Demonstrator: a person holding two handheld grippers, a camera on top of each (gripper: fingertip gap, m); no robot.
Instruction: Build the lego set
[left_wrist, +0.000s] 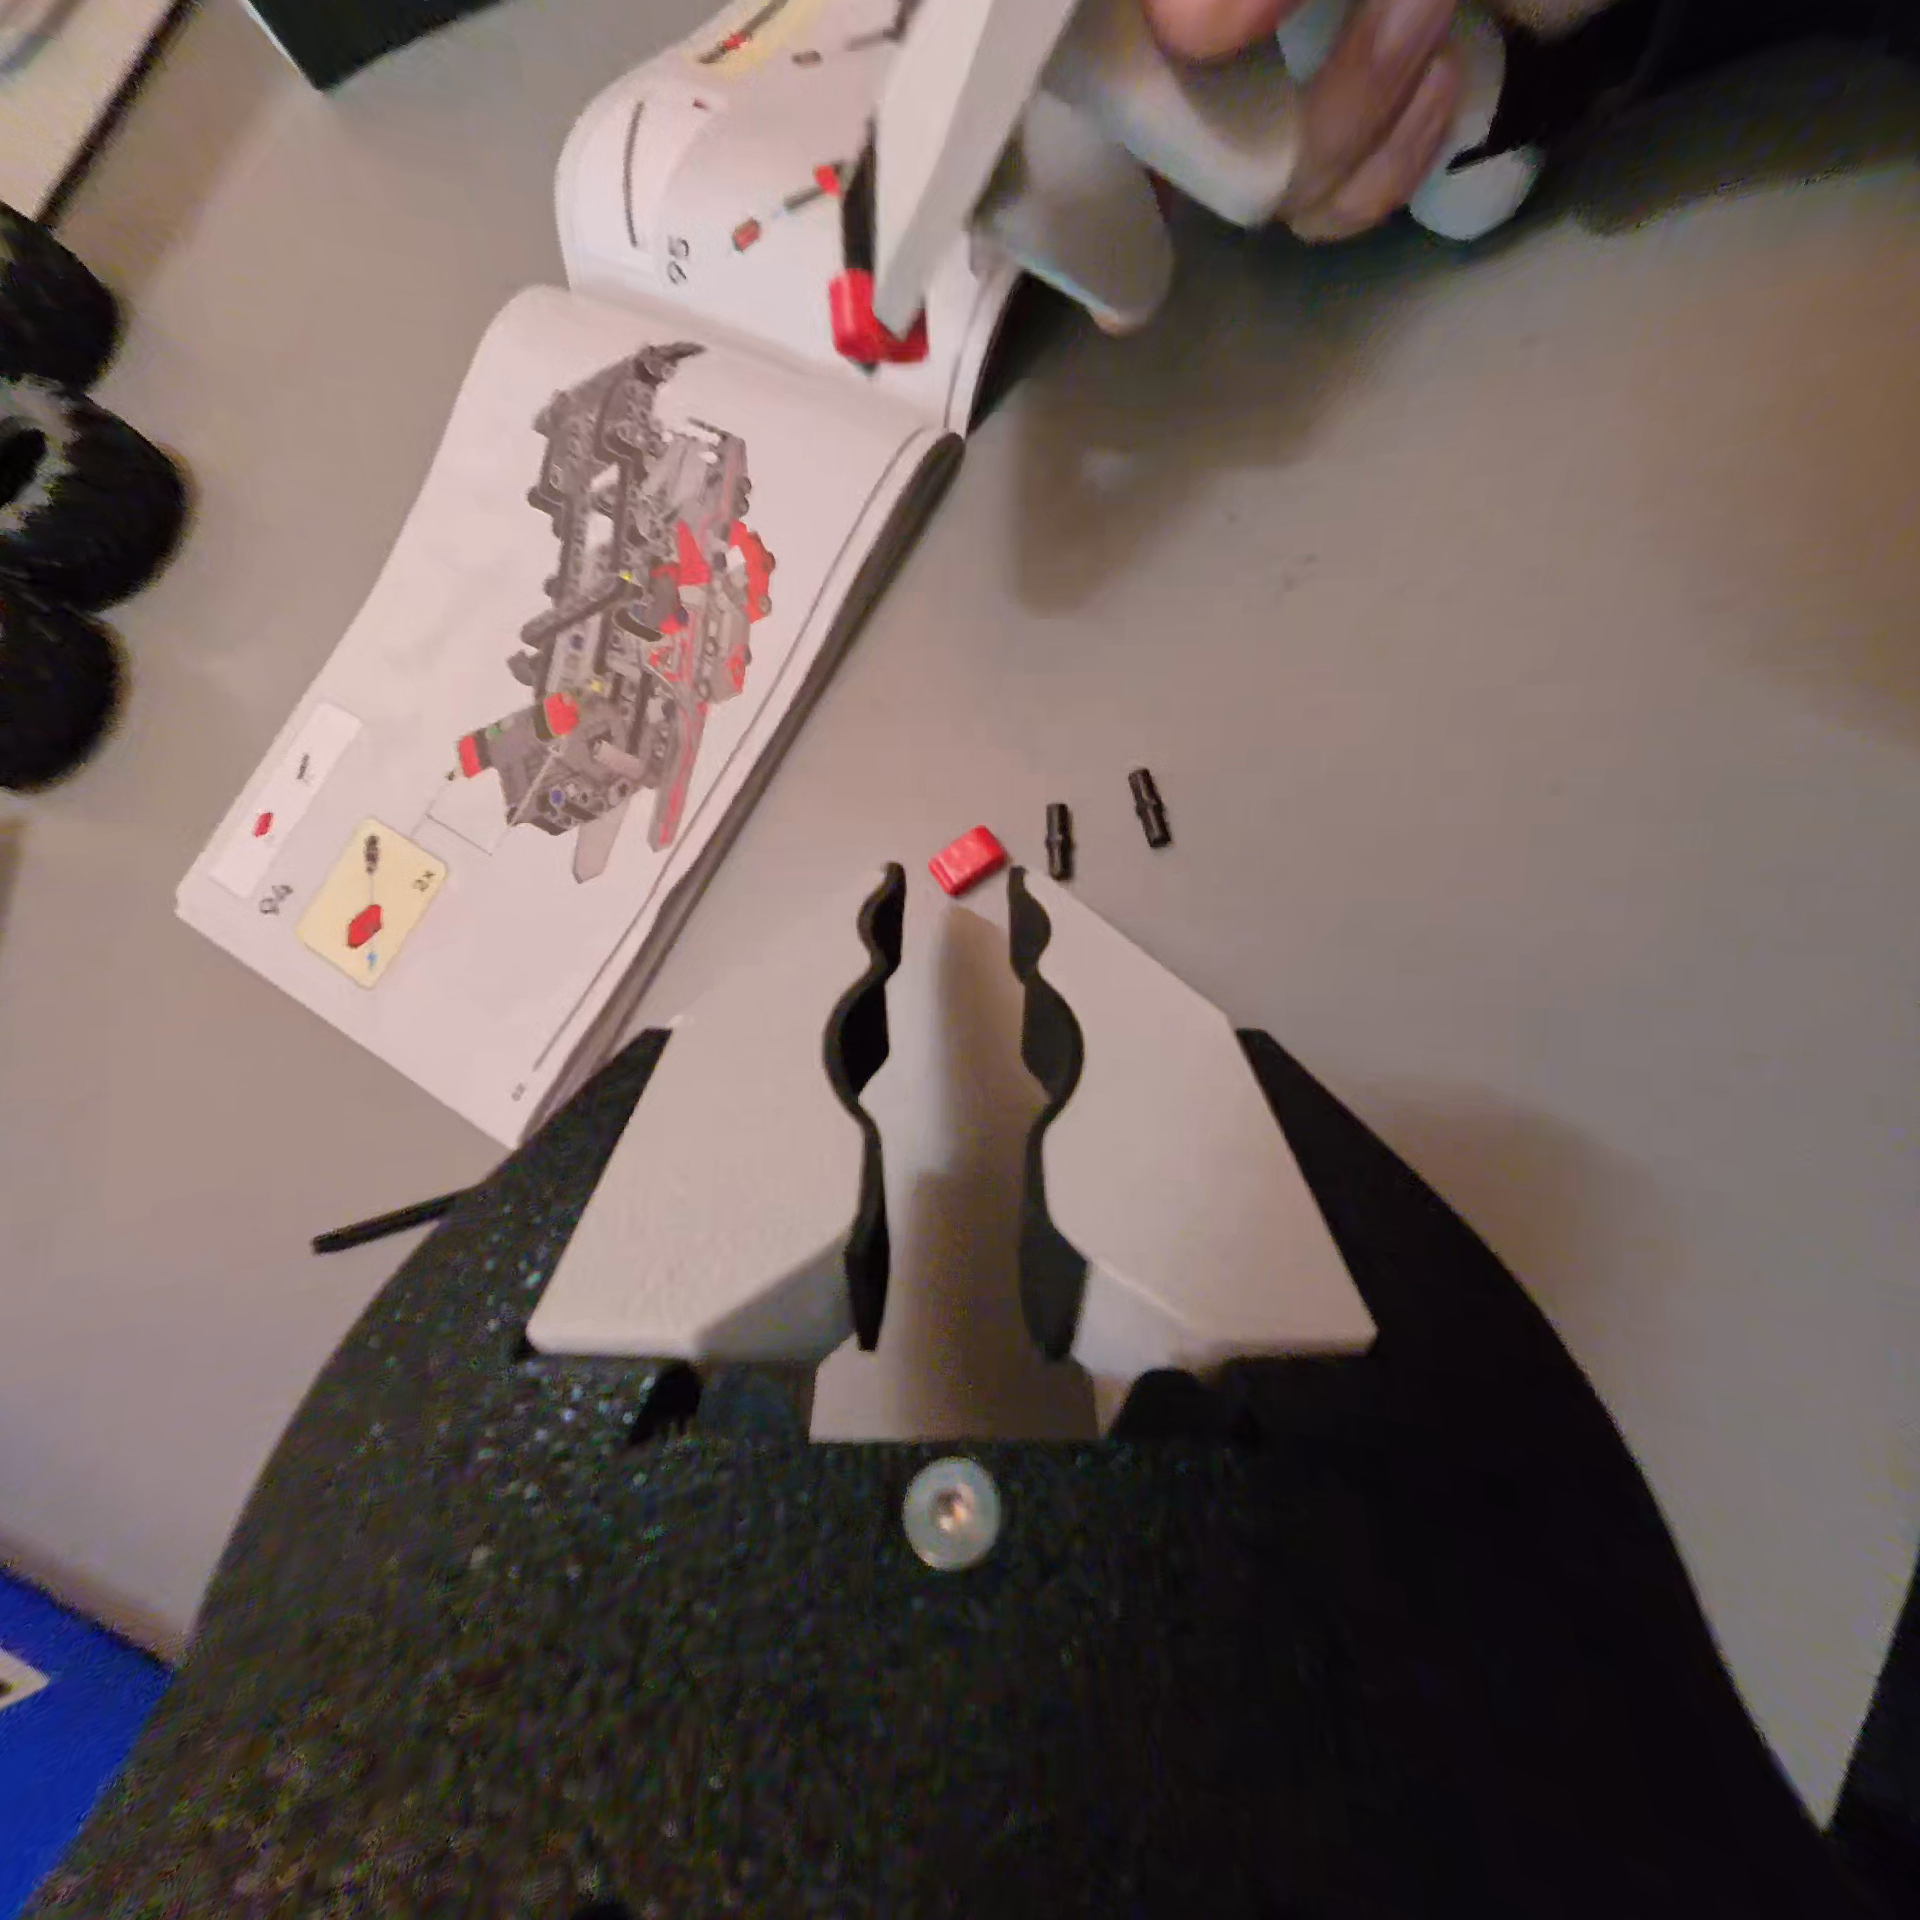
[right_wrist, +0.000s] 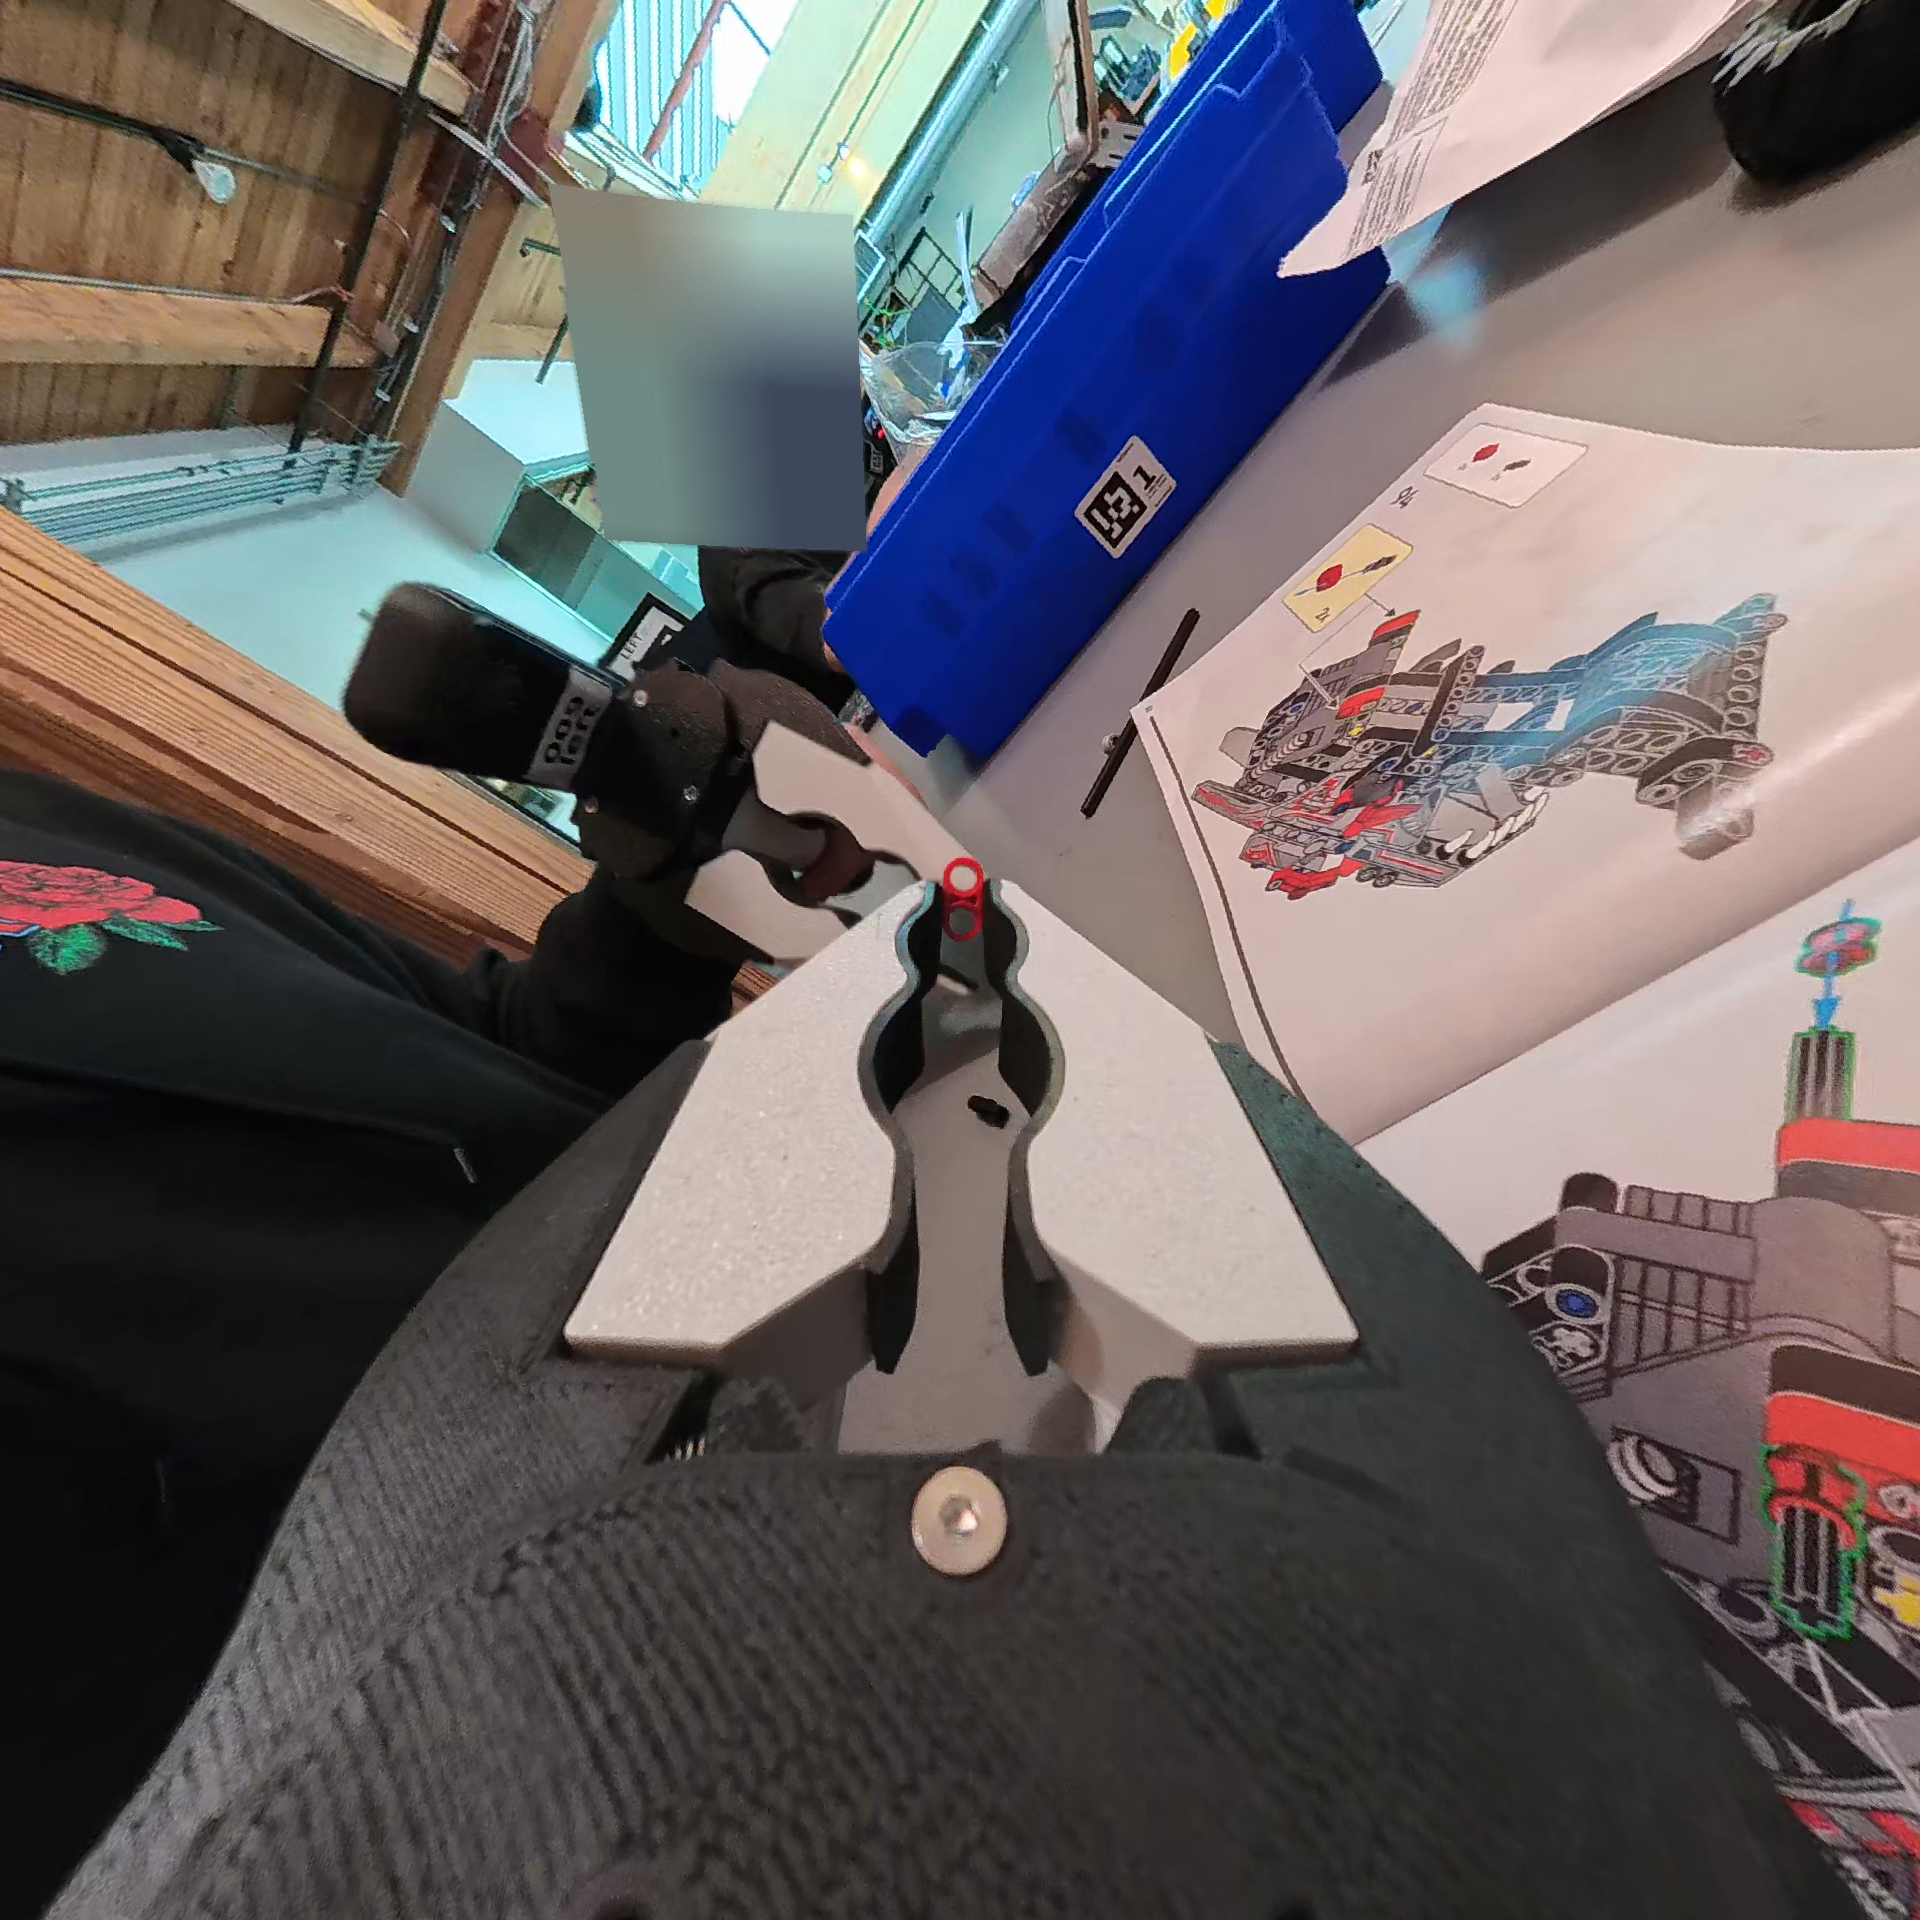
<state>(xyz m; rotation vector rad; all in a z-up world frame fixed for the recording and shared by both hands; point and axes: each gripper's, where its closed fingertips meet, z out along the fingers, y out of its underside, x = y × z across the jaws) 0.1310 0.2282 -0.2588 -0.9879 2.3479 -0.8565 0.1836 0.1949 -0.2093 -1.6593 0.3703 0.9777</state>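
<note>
In the left wrist view my left gripper (left_wrist: 954, 883) is open and empty, low over the grey table (left_wrist: 1455, 623). A small red piece (left_wrist: 966, 859) lies just beyond its fingertips. Two black pins (left_wrist: 1058, 840) (left_wrist: 1148, 807) lie to the right of it. My right gripper (right_wrist: 963, 906) is shut on a small red two-hole connector (right_wrist: 963, 879). In the left wrist view the right gripper (left_wrist: 894, 312) holds that red connector (left_wrist: 857, 317) over the open instruction booklet (left_wrist: 582, 675). The left gripper (right_wrist: 873, 868) shows beyond it in the right wrist view.
A thin black axle (left_wrist: 384, 1226) lies beside the booklet (right_wrist: 1507, 727). Black tyres (left_wrist: 62, 520) sit at the table's left. A blue bin (right_wrist: 1091, 416) stands at the edge, with a printed sheet (right_wrist: 1507, 104) behind it. A person in a black top sits at the table. One gripper's finger ends stand about 9 centimetres off the other's. My right tips are about 20 centimetres from the thin black axle (left_wrist: 384, 1226), my left tips only 15 centimetres. The right camera catches it too, in the right wrist view (right_wrist: 1171, 649).
</note>
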